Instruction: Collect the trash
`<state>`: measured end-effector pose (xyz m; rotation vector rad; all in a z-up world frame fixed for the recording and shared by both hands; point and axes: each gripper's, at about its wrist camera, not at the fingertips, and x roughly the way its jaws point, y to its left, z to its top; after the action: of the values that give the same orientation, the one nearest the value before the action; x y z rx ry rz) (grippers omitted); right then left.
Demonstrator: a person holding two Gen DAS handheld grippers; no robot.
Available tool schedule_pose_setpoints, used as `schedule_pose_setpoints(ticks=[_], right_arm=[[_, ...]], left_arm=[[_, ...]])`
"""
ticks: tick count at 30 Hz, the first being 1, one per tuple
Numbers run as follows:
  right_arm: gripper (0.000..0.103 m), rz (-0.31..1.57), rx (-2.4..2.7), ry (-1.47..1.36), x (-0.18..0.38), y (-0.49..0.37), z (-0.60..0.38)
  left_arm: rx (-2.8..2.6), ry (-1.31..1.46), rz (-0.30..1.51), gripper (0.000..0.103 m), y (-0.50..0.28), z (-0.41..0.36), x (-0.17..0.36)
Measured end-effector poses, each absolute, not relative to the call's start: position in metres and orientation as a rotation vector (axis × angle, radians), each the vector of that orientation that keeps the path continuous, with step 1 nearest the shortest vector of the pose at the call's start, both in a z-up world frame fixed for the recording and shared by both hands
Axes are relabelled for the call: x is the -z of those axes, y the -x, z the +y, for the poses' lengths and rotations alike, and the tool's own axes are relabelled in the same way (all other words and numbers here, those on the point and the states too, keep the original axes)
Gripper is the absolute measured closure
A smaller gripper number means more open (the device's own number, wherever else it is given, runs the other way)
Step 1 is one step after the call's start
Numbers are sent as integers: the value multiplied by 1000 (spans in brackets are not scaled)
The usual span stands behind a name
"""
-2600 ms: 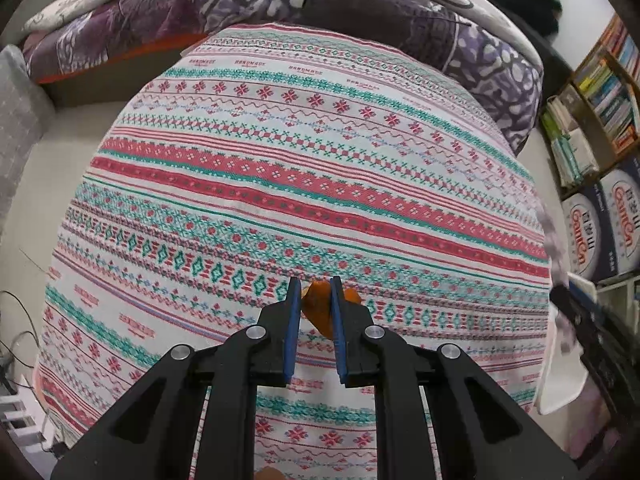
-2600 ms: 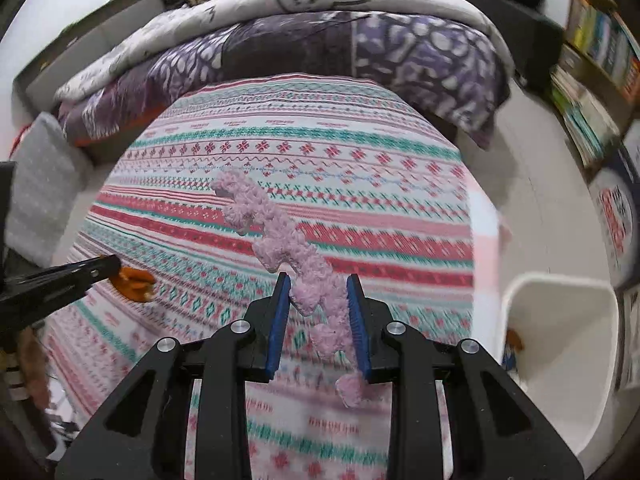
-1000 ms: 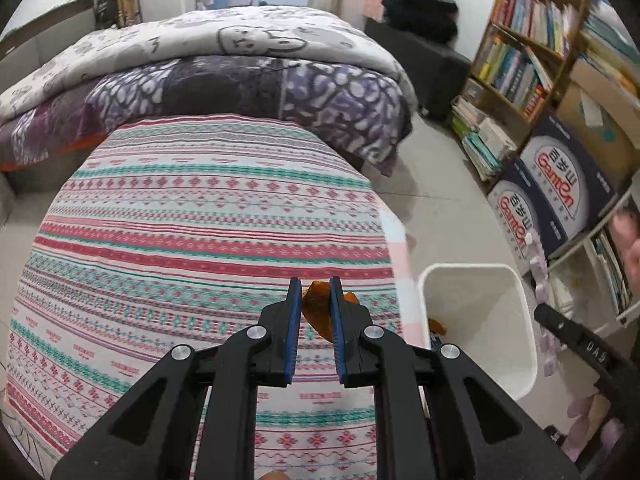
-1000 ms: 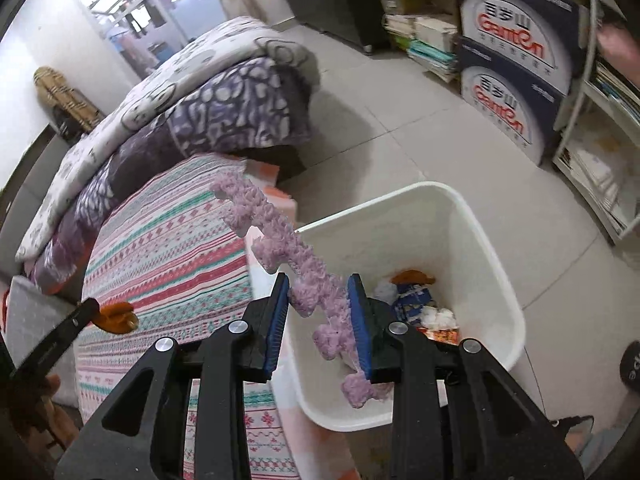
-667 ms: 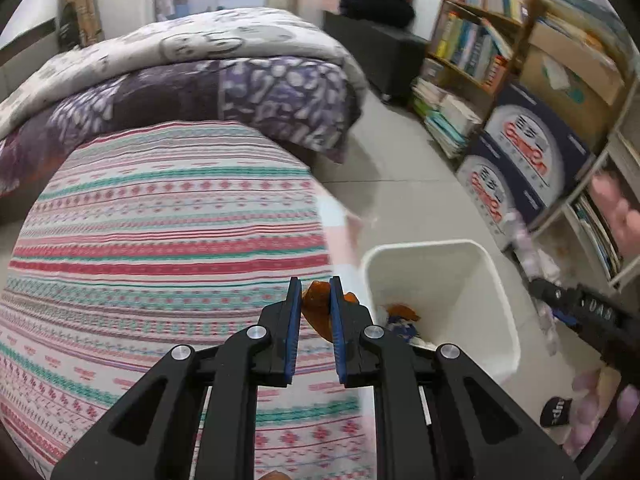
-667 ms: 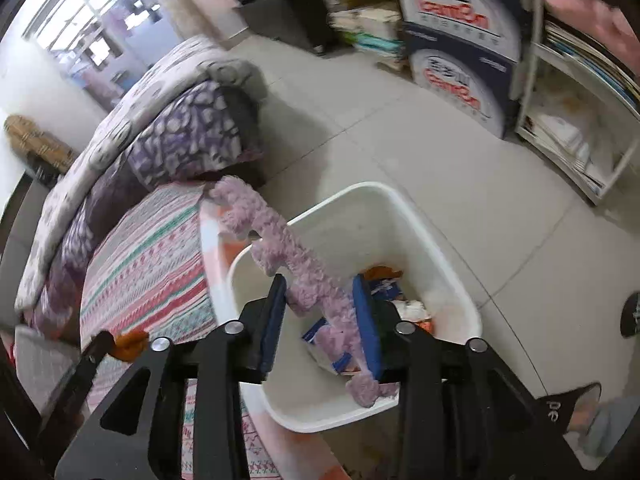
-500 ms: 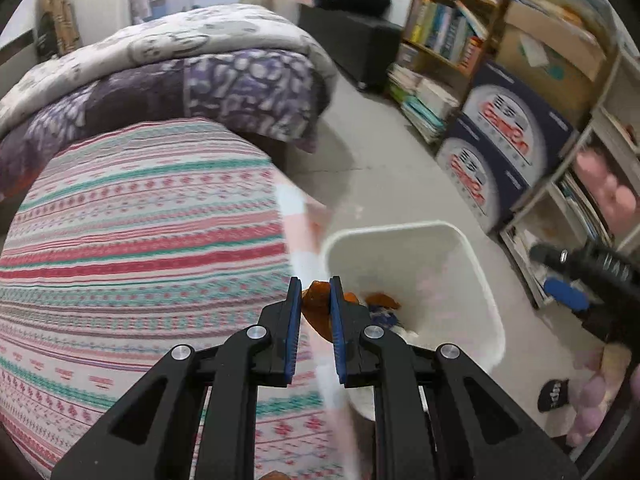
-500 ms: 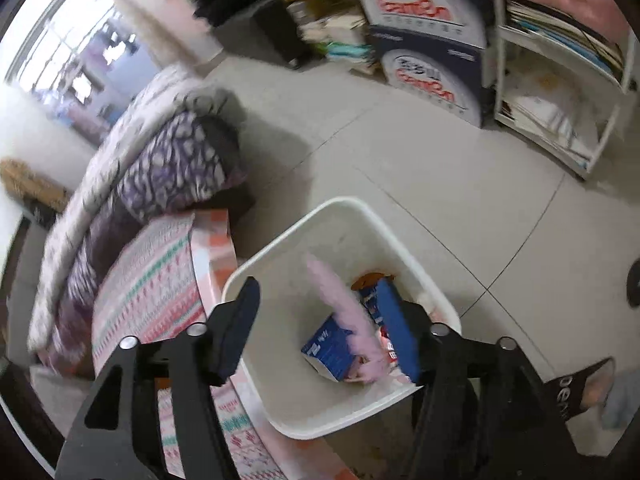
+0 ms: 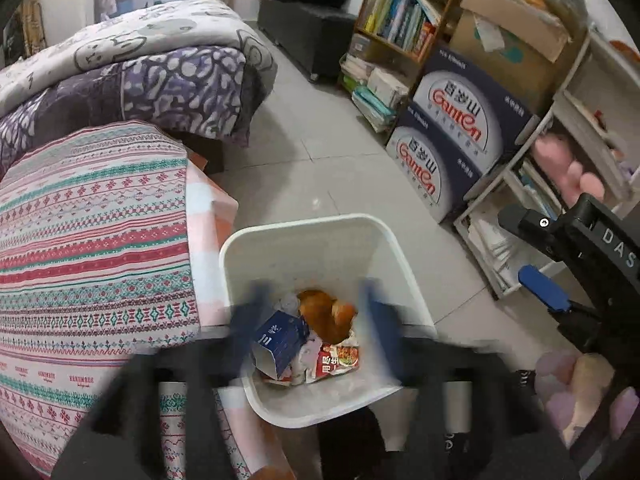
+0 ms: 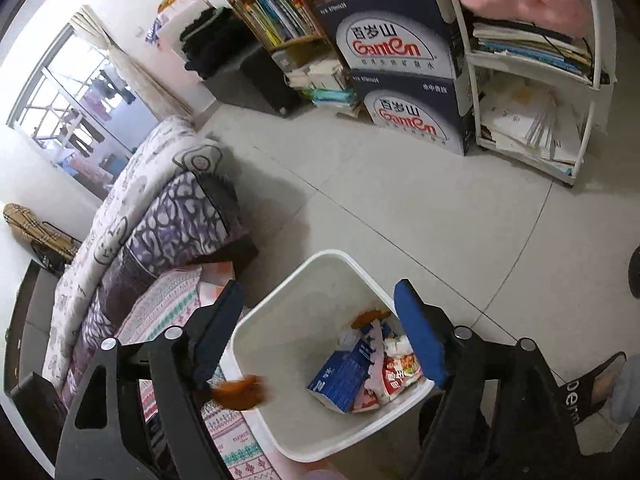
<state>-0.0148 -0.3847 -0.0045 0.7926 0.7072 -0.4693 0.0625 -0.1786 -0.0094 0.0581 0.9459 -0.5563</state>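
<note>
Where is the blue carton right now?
In both wrist views the blue carton lies inside the white bin on the floor beside the bed, next to a red wrapper.

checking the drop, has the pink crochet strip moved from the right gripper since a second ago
Yes. The right gripper has its jaws opening and empty; the pink strip now lies down inside the white bin, among the blue carton and wrappers.
</note>
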Motion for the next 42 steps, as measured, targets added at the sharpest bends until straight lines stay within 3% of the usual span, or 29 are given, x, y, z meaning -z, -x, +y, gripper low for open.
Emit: schedule_pose_setpoints(ticks=[9, 14, 18, 23, 31, 42], right_arm=[[8, 675, 434, -552, -22, 16, -331], [7, 673, 409, -436, -28, 28, -281], [7, 652, 411, -325, -26, 35, -248], [7, 658, 355, -320, -17, 33, -223], [7, 731, 290, -334, 6, 19, -200], [7, 729, 309, -282, 12, 14, -195]], left_arm=[[367, -24, 846, 19, -48, -90, -8], [147, -45, 671, 7, -24, -37, -23], [16, -59, 512, 7, 1, -7, -33], [-4, 21, 613, 7, -7, 28, -26], [-133, 8, 547, 7, 7, 52, -21], [-90, 12, 666, 7, -4, 44, -4]])
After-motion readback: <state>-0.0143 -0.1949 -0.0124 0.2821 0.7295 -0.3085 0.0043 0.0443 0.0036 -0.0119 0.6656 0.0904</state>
